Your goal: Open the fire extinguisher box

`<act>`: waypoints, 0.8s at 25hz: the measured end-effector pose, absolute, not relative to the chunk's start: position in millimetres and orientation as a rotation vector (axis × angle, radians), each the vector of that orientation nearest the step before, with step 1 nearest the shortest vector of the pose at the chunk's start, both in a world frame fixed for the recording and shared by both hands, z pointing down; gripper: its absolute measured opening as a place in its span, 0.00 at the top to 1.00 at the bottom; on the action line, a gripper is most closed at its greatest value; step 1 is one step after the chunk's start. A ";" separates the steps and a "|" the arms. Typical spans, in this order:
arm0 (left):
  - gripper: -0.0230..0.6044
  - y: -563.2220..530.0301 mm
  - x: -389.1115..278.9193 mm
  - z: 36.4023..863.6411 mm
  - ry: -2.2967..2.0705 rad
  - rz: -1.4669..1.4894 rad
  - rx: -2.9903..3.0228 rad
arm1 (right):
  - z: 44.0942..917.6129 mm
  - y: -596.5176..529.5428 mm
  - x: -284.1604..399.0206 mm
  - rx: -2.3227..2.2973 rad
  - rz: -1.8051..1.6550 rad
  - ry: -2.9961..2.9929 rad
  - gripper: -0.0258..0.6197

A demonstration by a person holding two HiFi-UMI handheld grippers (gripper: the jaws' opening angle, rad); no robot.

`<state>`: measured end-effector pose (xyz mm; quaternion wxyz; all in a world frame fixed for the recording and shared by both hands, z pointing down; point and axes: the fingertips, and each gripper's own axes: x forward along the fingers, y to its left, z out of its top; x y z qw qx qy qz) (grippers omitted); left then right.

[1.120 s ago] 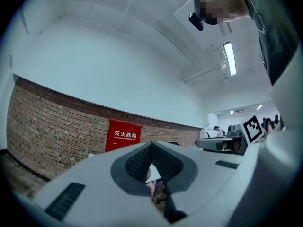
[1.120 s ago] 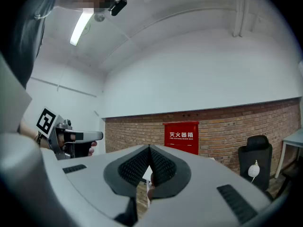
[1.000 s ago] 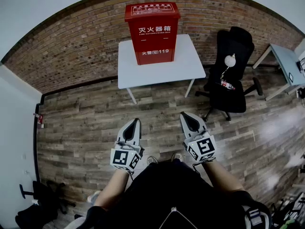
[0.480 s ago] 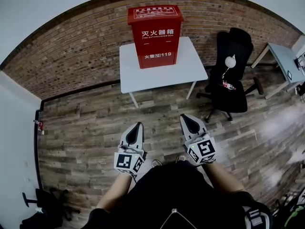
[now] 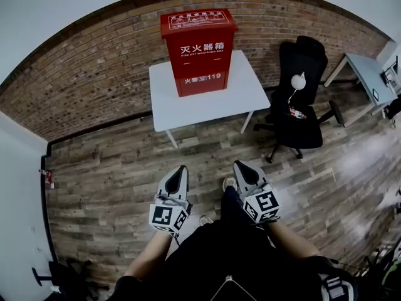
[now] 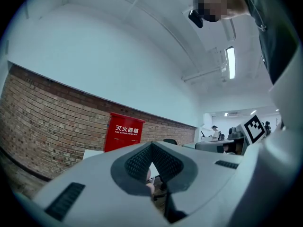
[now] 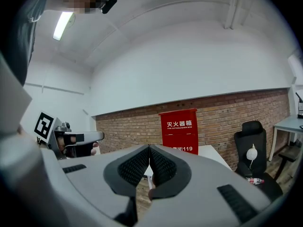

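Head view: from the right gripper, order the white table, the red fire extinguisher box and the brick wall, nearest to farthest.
1. White rectangular table, straight ahead of the right gripper.
2. Red metal fire extinguisher box, standing on that table.
3. Brown brick wall, behind both.

Fire extinguisher box [image 5: 199, 52]: red, tall, rectangular, white lettering and "119" on the front, standing upright with front and top closed, well ahead of and apart from the jaws of the left gripper [image 5: 182, 167] and right gripper [image 5: 236, 163], front facing them
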<state>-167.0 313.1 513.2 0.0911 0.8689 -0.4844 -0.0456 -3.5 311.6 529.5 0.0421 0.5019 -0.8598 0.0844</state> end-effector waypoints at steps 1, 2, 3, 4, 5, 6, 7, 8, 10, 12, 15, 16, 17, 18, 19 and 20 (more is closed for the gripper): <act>0.89 305.0 -164.9 513.0 -1.434 -0.140 2.589 | 530.3 301.6 -0.1 1.540 0.258 -2.631 0.93; 0.89 296.1 -163.3 512.8 -1.428 -0.150 2.593 | 530.7 290.2 3.6 1.548 0.255 -2.630 0.93; 0.89 286.4 -162.2 512.5 -1.424 -0.163 2.597 | 530.5 277.6 7.2 1.557 0.249 -2.629 0.93; 0.89 276.0 -161.5 512.0 -1.426 -0.174 2.599 | 529.9 263.9 10.1 1.564 0.241 -2.633 0.93; 0.89 264.8 -160.8 511.3 -1.432 -0.182 2.600 | 529.1 249.2 12.4 1.566 0.231 -2.643 0.93; 0.89 252.8 -159.9 510.7 -1.444 -0.184 2.600 | 528.1 233.8 15.0 1.566 0.222 -2.653 0.93; 0.89 240.0 -158.4 510.0 -1.458 -0.184 2.597 | 526.5 217.5 18.5 1.564 0.214 -2.661 0.93; 0.89 226.3 -156.3 508.9 -1.471 -0.182 2.593 | 524.0 200.3 23.1 1.563 0.206 -2.668 0.93; 0.89 195.3 -150.2 505.8 -1.495 -0.174 2.586 | 516.4 162.8 34.0 1.562 0.183 -2.683 0.93; 0.89 160.4 -143.2 501.8 -1.519 -0.166 2.577 | 508.2 122.8 45.0 1.560 0.160 -2.699 0.93; 0.89 108.0 -132.1 494.0 -1.563 -0.171 2.549 | 500.4 64.3 59.8 1.534 0.160 -2.721 0.93; 0.89 91.3 -128.2 491.7 -1.580 -0.172 2.541 | 498.7 45.9 64.0 1.519 0.162 -2.728 0.93; 0.89 74.9 -124.3 490.0 -1.598 -0.172 2.533 | 496.9 28.0 68.1 1.500 0.161 -2.735 0.93; 0.89 58.8 -120.5 488.7 -1.615 -0.172 2.525 | 495.2 10.4 72.2 1.482 0.157 -2.742 0.93; 0.89 43.1 -116.8 487.5 -1.631 -0.172 2.515 | 493.7 -6.9 76.6 1.465 0.152 -2.749 0.93; 0.89 28.1 -113.3 486.2 -1.646 -0.174 2.506 | 492.5 -23.9 81.2 1.451 0.148 -2.755 0.93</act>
